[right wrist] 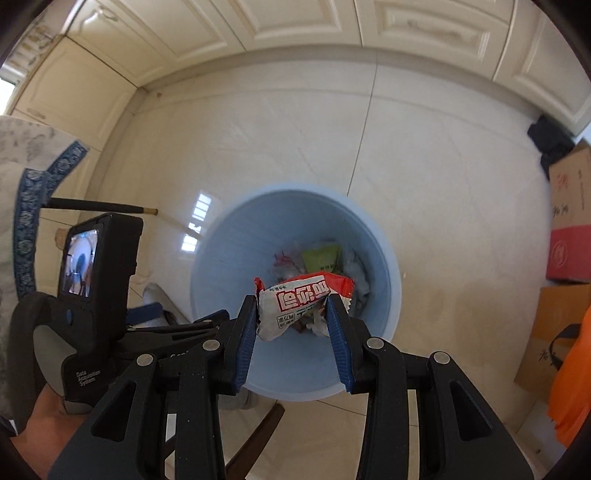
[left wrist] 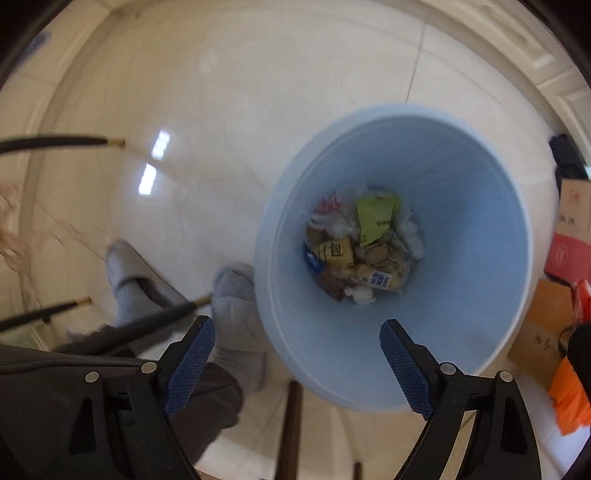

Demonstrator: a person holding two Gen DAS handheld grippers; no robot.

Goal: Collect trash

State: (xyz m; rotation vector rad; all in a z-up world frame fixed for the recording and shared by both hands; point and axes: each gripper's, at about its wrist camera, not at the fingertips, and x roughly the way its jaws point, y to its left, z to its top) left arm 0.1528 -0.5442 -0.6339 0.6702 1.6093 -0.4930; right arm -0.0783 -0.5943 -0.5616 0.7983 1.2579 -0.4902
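Note:
A pale blue trash bin [left wrist: 480, 206] stands on the tiled floor, with several wrappers and tissues [left wrist: 364, 243] at its bottom. My left gripper [left wrist: 297, 330] hangs open above the bin's near rim with nothing between its blue pads. In the right wrist view the same bin [right wrist: 229, 251] lies below my right gripper [right wrist: 291, 306], which is shut on a crumpled red and white snack wrapper [right wrist: 303, 299] held over the bin's mouth. The left gripper's body with its small screen [right wrist: 79, 266] shows at the left of that view.
A person's feet in grey socks [left wrist: 232, 288] stand left of the bin among dark chair legs [left wrist: 62, 142]. Cardboard boxes [right wrist: 570, 221] and an orange bag [right wrist: 570, 384] sit at the right. Cream cabinet doors [right wrist: 303, 26] line the far wall. A blue-patterned plate edge [right wrist: 26, 221] shows at left.

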